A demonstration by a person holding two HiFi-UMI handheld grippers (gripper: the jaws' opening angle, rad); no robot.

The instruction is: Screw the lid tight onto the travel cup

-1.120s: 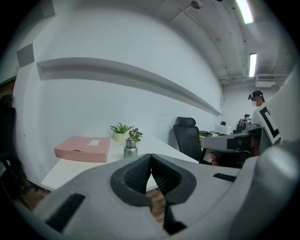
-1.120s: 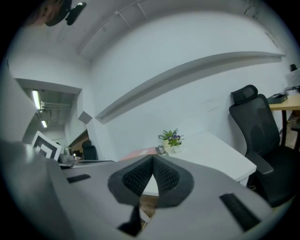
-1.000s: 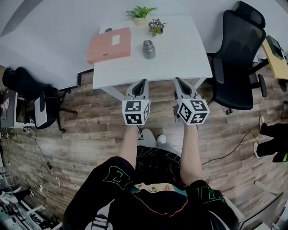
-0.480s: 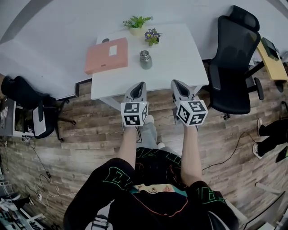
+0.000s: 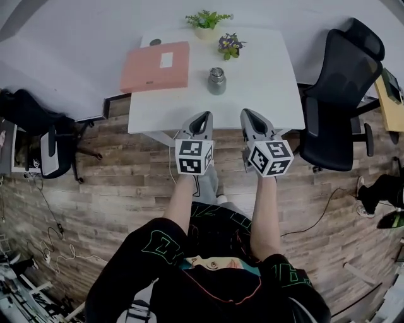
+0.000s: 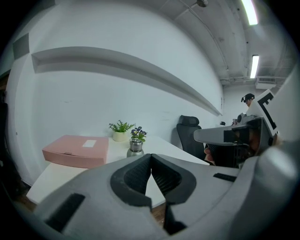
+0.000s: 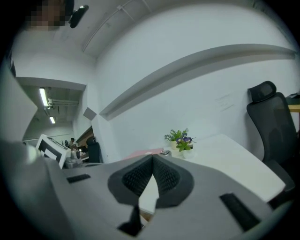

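Room: an office with a wood-plank floor [image 5: 120,170] and a white table [image 5: 265,101] at 12 o'clock from the person. A black office chair [image 5: 338,94] stood at the table's 3 o'clock.

On the table:
- The travel cup [image 5: 216,81], metal and upright, stood near the middle. Its top looked capped, though whether the lid was seated or loose could not be told.
- A pink box [image 5: 156,65] lay at 9 o'clock from the cup.
- A purple flower pot [image 5: 230,45] stood at 1 o'clock from the cup.
- A green plant [image 5: 206,19] stood at 12 o'clock from the cup, at the far edge.

Tools:
- The left gripper [image 5: 202,116] had its jaws pressed together with nothing between them.
- The right gripper [image 5: 246,114] was likewise closed and empty.
- Both were held over the table's near edge, side by side.

Relation: the cup stood at 12 o'clock from the pair, apart from both and touched by neither.

Step in hand, as judged: the approach, with no screwing begun. The next move would call for parting the jaws and reaching forward. One gripper would steady the cup's body while the other took the lid.
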